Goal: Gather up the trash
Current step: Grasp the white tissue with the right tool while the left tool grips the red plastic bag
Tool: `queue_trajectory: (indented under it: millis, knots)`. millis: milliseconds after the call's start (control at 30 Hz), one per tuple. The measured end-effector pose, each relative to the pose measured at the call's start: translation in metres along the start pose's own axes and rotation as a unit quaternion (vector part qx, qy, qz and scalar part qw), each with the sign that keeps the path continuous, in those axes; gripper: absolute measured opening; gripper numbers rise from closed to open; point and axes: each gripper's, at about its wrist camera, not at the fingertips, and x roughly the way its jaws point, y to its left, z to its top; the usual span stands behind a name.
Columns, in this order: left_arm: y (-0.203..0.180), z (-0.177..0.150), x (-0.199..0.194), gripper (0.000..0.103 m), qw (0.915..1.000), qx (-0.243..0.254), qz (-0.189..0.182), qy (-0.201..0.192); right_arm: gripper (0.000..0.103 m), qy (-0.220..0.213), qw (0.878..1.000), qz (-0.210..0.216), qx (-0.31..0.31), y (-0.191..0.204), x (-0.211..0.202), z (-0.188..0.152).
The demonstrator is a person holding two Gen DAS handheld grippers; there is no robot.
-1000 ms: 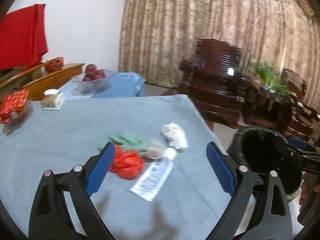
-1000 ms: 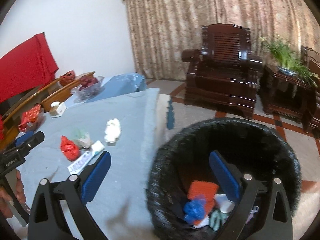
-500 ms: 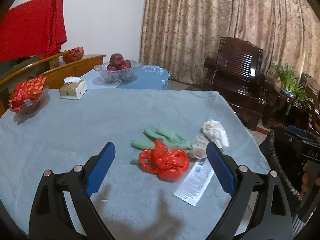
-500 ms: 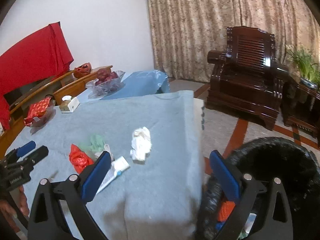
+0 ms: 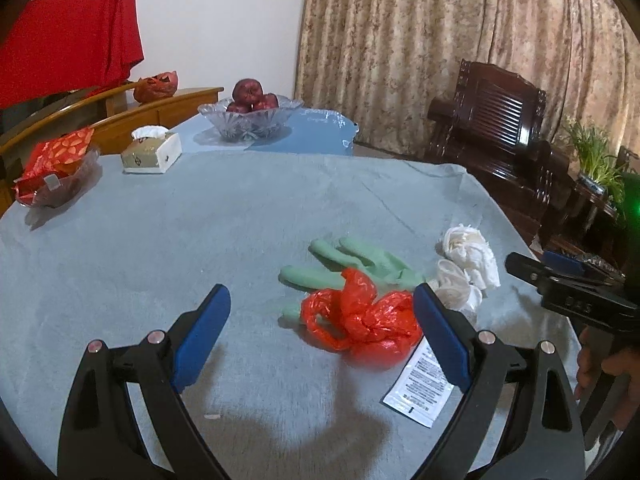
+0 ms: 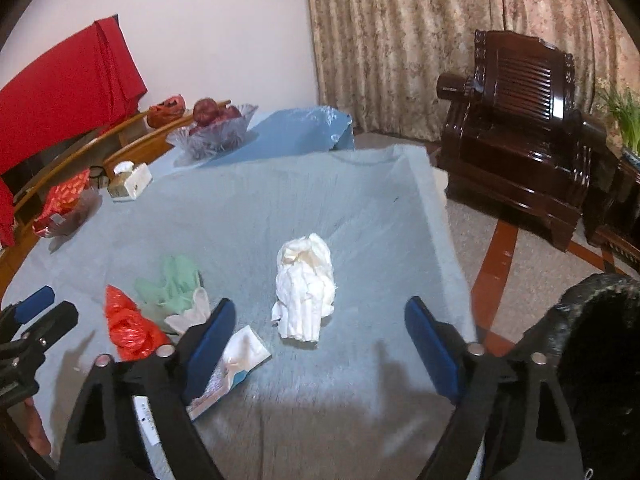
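left wrist view: left gripper is held with jaws released above the surface; red bag lies between them. printed sachet is seen, text unreadable.
right wrist view: right gripper jaws are closing, nothing grasped; crumpled tissue lies ahead.
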Motion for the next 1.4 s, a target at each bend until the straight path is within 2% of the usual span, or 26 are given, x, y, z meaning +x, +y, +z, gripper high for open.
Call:
queue_trajectory:
  millis: [467, 533, 600, 700, 933, 1100, 1167, 1233, 1400]
  knots:
    - [-0.003, -0.006, 0.021, 0.090, 0.9998, -0.005, -0.004, 0.018, 0.048, 0.068, 0.998, 0.010, 0.004, -0.001, 0.046, -0.004]
    - [-0.005, -0.006, 0.023, 0.090, 0.9997, -0.005, -0.006, 0.021, 0.041, 0.077, 0.997, 0.014, 0.002, -0.001, 0.049, -0.005]
    - [-0.007, -0.007, 0.024, 0.090, 0.9997, -0.005, -0.009, 0.022, 0.026, 0.084, 0.996, 0.019, -0.001, 0.000, 0.052, -0.007]
    - [-0.010, -0.007, 0.026, 0.090, 0.9996, -0.004, -0.014, 0.024, 0.014, 0.087, 0.996, 0.028, -0.005, 0.001, 0.053, -0.008]
    - [-0.019, -0.010, 0.031, 0.089, 0.9991, -0.007, -0.025, 0.033, 0.010, 0.070, 0.997, 0.032, 0.006, -0.002, 0.039, -0.009]
    - [-0.024, -0.015, 0.040, 0.073, 0.9982, -0.007, -0.032, 0.050, 0.010, 0.063, 0.998, 0.031, 0.005, -0.004, 0.029, -0.009]
    - [-0.026, -0.017, 0.043, 0.062, 0.9976, -0.010, -0.036, 0.059, 0.010, 0.061, 0.998, 0.028, 0.000, -0.004, 0.025, -0.010]
    - [-0.025, -0.018, 0.048, 0.043, 0.9965, -0.017, -0.046, 0.068, 0.010, 0.060, 0.998, 0.027, -0.004, -0.003, 0.022, -0.011]
    - [-0.030, -0.015, 0.045, 0.034, 0.9966, -0.012, -0.051, 0.063, 0.010, 0.057, 0.998, 0.029, -0.006, -0.001, 0.014, -0.013]
